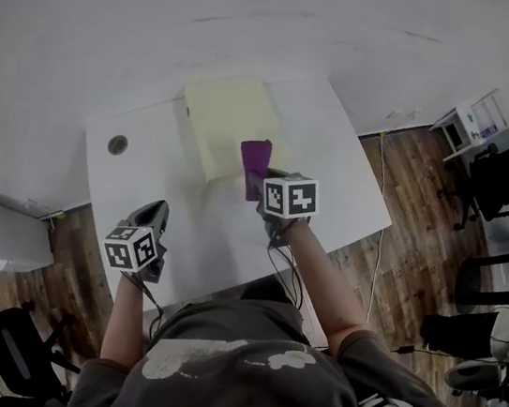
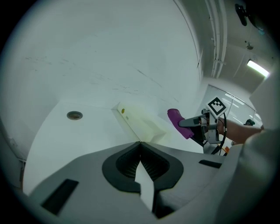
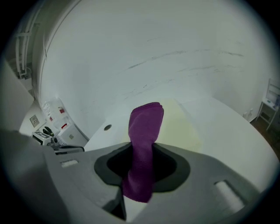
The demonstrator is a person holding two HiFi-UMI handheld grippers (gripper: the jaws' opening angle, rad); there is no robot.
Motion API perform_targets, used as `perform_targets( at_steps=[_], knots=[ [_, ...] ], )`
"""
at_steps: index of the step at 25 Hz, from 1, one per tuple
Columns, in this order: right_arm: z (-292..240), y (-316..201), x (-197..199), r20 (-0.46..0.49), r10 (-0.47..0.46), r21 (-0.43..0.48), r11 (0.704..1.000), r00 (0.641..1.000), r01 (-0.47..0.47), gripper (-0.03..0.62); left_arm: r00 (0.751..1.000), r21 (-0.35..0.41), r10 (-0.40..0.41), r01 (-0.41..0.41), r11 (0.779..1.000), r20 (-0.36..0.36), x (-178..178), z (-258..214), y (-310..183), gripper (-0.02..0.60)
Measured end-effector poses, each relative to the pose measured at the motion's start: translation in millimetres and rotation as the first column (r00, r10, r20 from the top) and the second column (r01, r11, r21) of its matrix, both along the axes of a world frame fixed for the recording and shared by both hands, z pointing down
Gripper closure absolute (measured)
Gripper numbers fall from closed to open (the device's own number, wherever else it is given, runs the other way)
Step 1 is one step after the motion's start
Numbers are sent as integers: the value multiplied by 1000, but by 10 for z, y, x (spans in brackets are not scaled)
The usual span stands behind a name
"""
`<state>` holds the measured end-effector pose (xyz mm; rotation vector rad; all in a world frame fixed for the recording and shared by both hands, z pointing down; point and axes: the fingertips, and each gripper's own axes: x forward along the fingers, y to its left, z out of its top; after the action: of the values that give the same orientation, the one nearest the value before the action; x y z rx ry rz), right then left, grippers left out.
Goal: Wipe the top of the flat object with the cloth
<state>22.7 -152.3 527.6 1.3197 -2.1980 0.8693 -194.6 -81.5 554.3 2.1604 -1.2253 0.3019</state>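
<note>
While right tool clamps folded purple cloth | pale-yellow flat object | left tool closed, empty

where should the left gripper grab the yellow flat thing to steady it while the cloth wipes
Probably its near-left corner: the flat object lies flat on the table, so only its thin edge offers a grip. Come in low from the person's left, left gripper opened first, clear of the cloth at the near-right side.
</note>
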Motion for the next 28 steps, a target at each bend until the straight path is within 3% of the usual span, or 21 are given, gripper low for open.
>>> perform_targets(
  at_steps=[13,21,28],
  knots=[
    [-68,1051,-552,-38,74,38,997,997,-73,479,994,48,105,-103,993,-26,-453,-183,830,586],
    [-60,1760,-630,-81,99,29,995,992,-97,480,983,56,171,-168,984,-60,-455,-188,1293,586],
    [-99,1914,-577,-99,123,53,992,987,-118,480,977,72,197,-192,979,-80,-415,-192,1414,586]
  ],
)
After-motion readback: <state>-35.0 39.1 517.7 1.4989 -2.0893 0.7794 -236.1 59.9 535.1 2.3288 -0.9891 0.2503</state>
